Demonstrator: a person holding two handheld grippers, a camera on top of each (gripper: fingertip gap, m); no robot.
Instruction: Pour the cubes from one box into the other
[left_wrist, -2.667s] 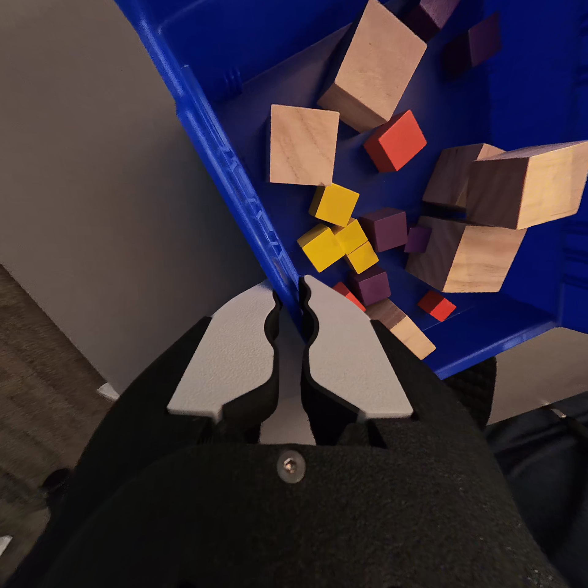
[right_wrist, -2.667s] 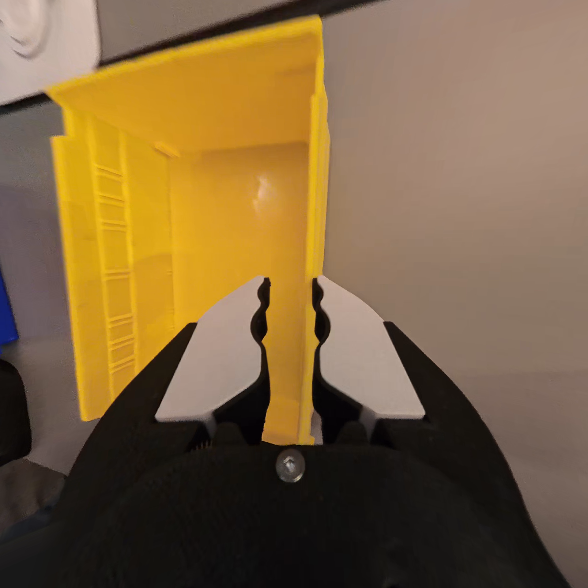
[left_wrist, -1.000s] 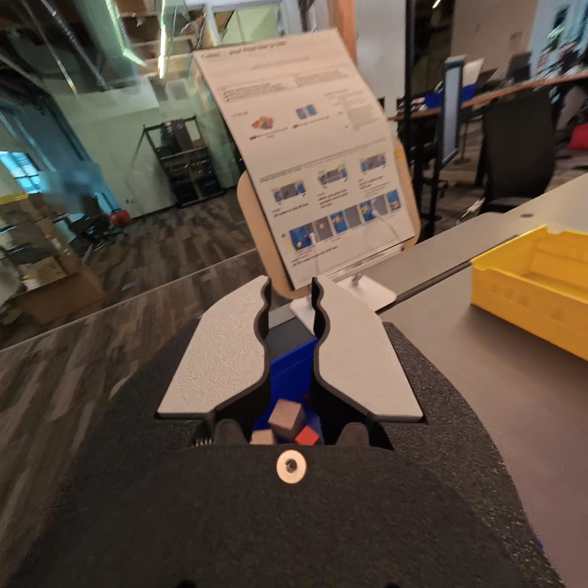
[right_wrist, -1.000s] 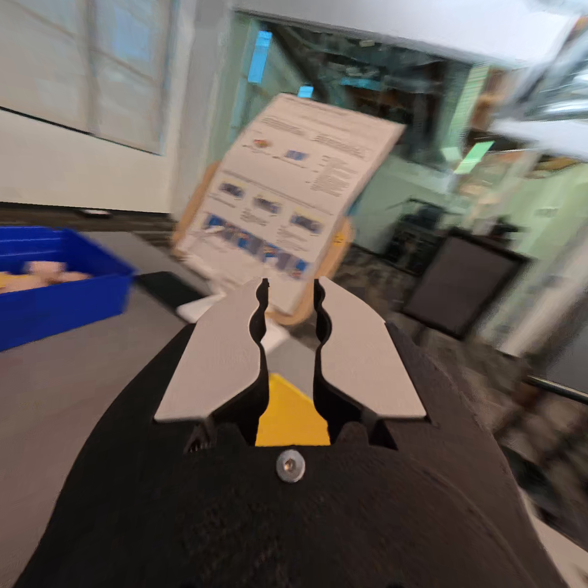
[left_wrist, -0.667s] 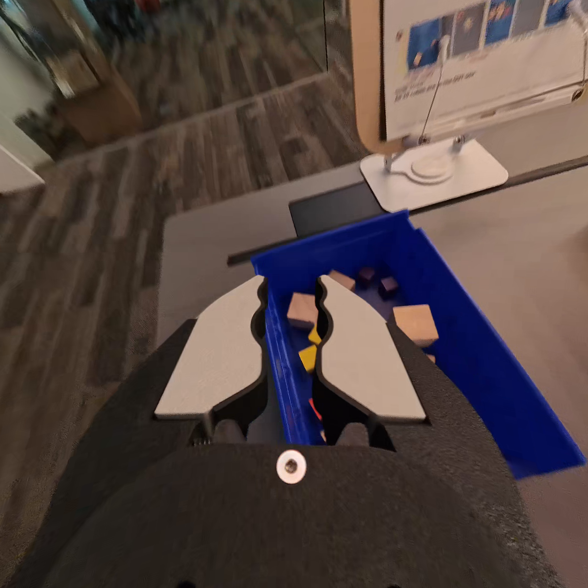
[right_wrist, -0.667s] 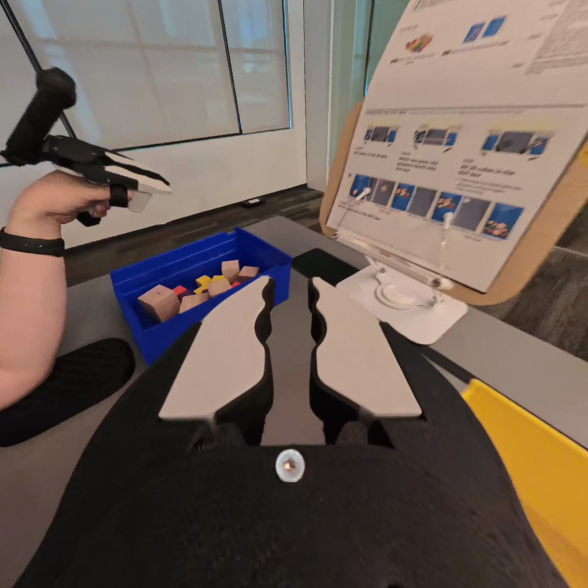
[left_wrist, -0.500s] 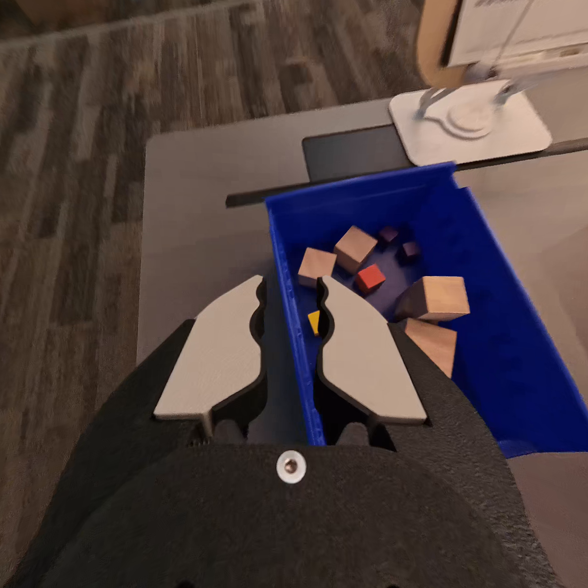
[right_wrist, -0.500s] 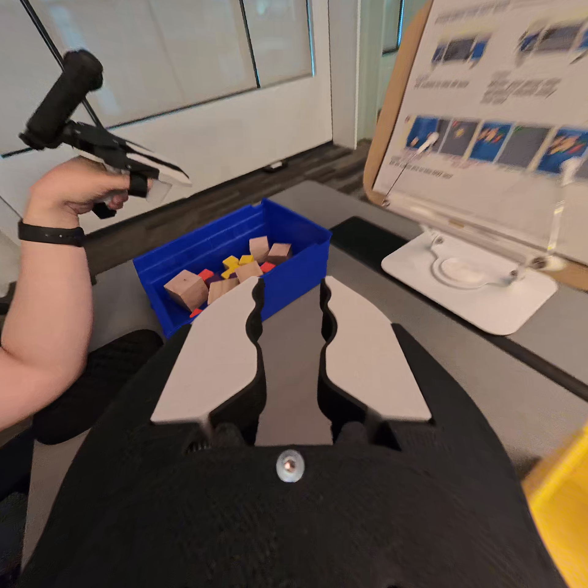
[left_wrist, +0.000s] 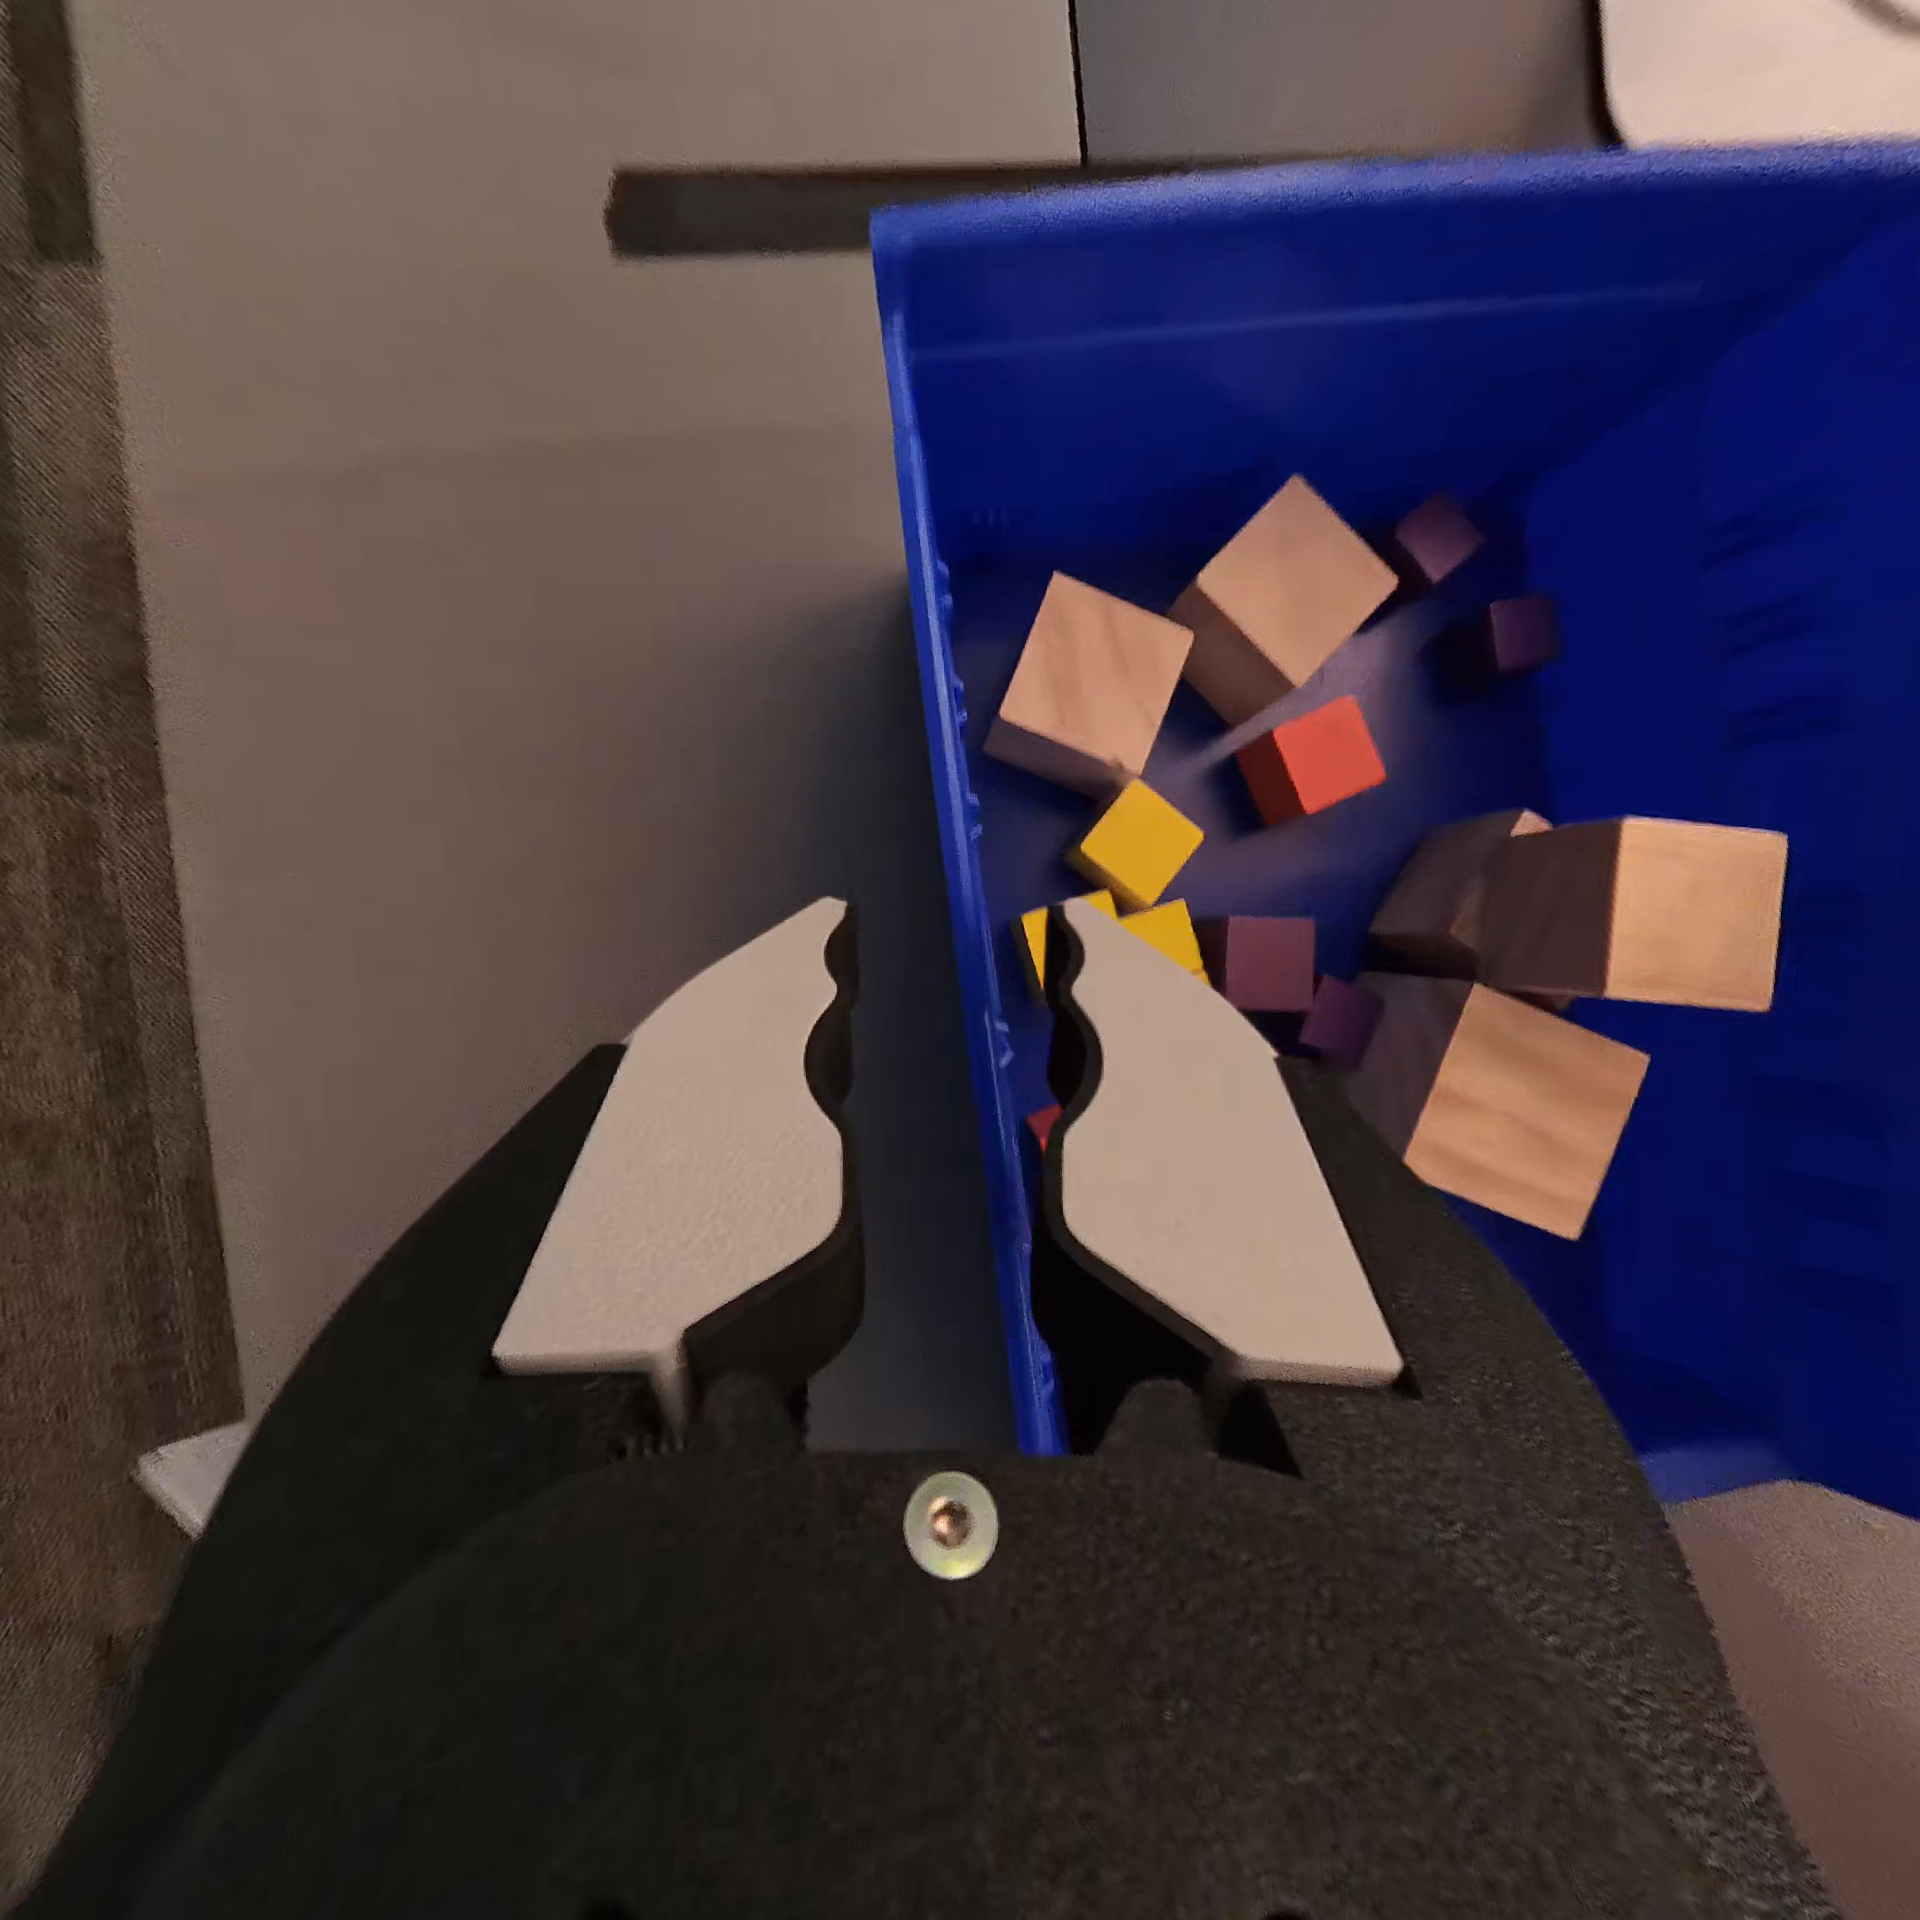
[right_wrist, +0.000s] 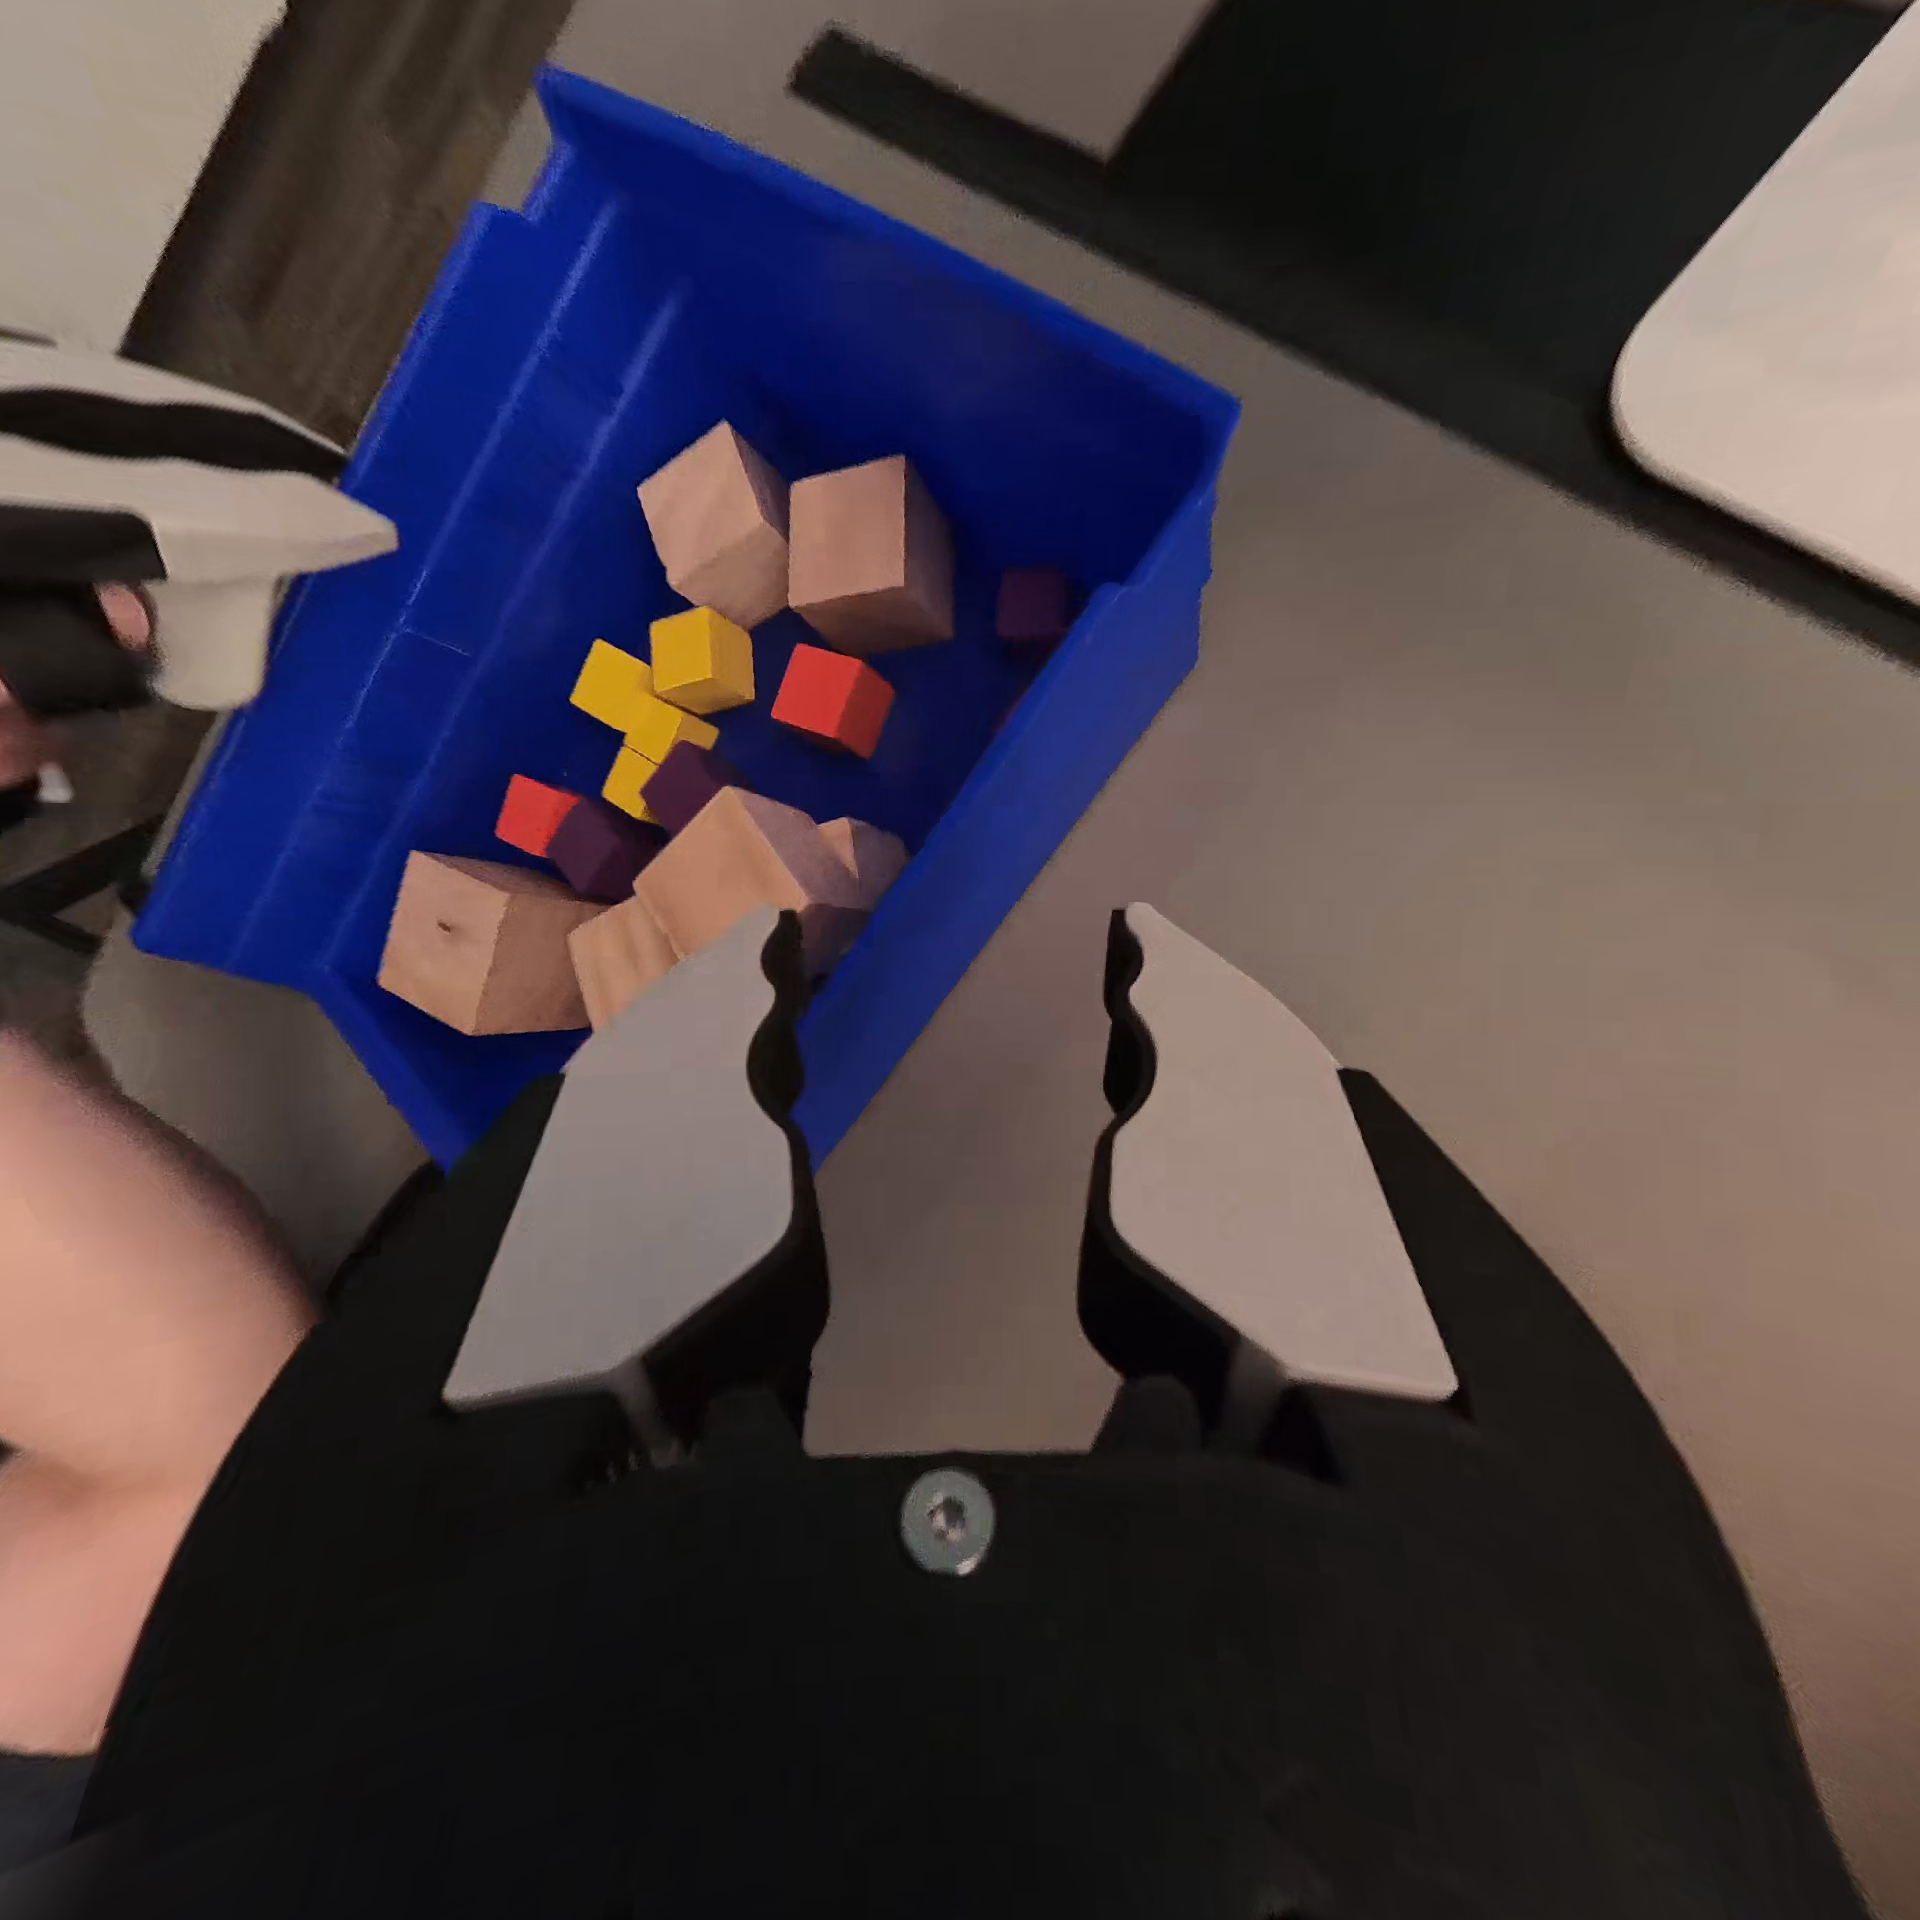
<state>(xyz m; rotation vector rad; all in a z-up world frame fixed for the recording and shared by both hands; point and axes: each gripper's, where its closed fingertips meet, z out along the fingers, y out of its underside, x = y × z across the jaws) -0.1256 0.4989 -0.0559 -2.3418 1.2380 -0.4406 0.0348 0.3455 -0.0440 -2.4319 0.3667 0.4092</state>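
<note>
A blue box (left_wrist: 1247, 343) stands on the grey table and holds several wooden (left_wrist: 1091, 686), yellow (left_wrist: 1138, 842), red (left_wrist: 1314, 753) and purple cubes. My left gripper (left_wrist: 948, 914) is open, its jaws astride the box's left wall, which lies close to the right finger. In the right wrist view the blue box (right_wrist: 883, 249) and its cubes (right_wrist: 868, 551) show from above. My right gripper (right_wrist: 951, 914) is open and empty, its left finger over the box's near right wall. The left gripper's fingers (right_wrist: 208, 520) show at the box's far side. The yellow box is out of view.
A white stand base (right_wrist: 1787, 395) and a black mat (right_wrist: 1351, 156) lie beyond the box. A person's arm (right_wrist: 104, 1299) is at the lower left. The table's left edge meets carpet floor (left_wrist: 62, 935). Bare table (right_wrist: 1455, 831) lies right of the box.
Both grippers let go of their boxes, rose, then tipped down over the blue box. The left now straddles its left wall. The right has opened wider beside its right wall.
</note>
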